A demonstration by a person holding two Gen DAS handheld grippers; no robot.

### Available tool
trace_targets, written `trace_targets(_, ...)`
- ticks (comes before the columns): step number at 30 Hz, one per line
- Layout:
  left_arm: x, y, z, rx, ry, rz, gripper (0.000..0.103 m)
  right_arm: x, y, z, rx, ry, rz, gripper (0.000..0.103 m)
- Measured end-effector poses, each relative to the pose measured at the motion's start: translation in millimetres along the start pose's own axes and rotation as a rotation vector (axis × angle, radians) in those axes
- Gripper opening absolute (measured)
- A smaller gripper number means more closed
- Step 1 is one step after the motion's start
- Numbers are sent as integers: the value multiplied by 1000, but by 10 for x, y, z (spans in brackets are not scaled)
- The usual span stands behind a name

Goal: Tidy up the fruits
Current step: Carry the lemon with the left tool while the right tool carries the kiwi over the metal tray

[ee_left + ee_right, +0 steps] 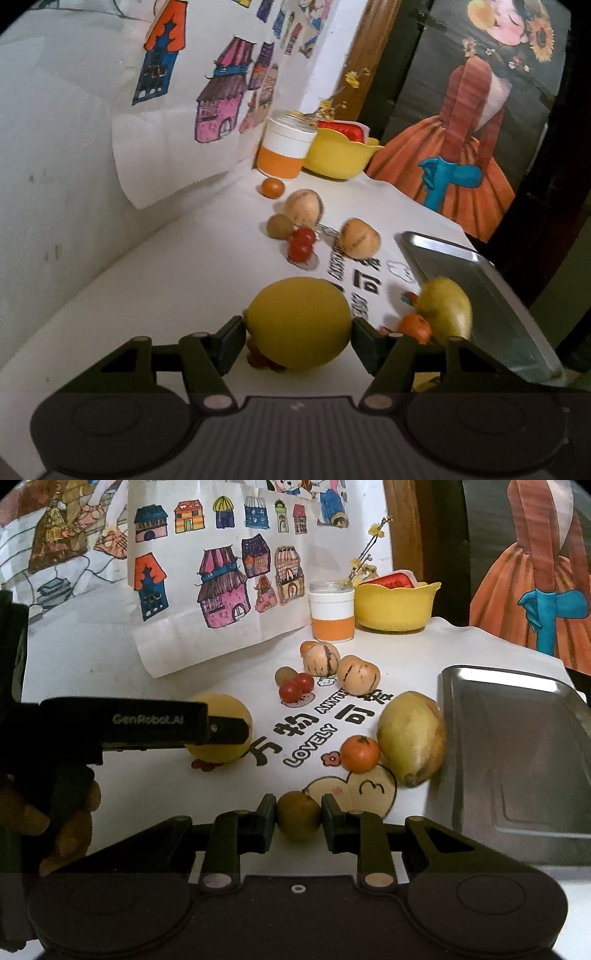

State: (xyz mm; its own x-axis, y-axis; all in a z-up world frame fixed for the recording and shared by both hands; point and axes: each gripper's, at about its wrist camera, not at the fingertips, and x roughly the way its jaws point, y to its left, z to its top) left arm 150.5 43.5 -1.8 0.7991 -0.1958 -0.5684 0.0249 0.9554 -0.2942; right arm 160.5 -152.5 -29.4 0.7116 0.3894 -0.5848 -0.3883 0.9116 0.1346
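My left gripper (pixel 299 334) is shut on a large yellow lemon (pixel 299 323), one finger pressed on each side of it. From the right wrist view the same lemon (pixel 225 734) sits low over the white printed cloth, partly hidden by the left gripper's finger. My right gripper (pixel 299 821) is shut on a small brown round fruit (pixel 299 819) near the cloth's front edge. A mango (pixel 412 736) and a tangerine (pixel 360 753) lie beside the metal tray (pixel 517 760), which holds nothing.
Farther back lie two striped pale melons (pixel 321 659), two cherry tomatoes (pixel 295 686), a kiwi (pixel 285 675) and a small orange (pixel 306 647). An orange-and-white cup (pixel 331 616) and a yellow bowl (pixel 395 605) stand by the wall. A hand (pixel 70 812) holds the left gripper.
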Motion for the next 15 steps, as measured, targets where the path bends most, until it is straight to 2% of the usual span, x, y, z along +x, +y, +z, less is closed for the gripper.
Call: trace_targets(15,-254,-376,-360,1,35,-138,66,-684,-262,-257,62,-42,-85,28)
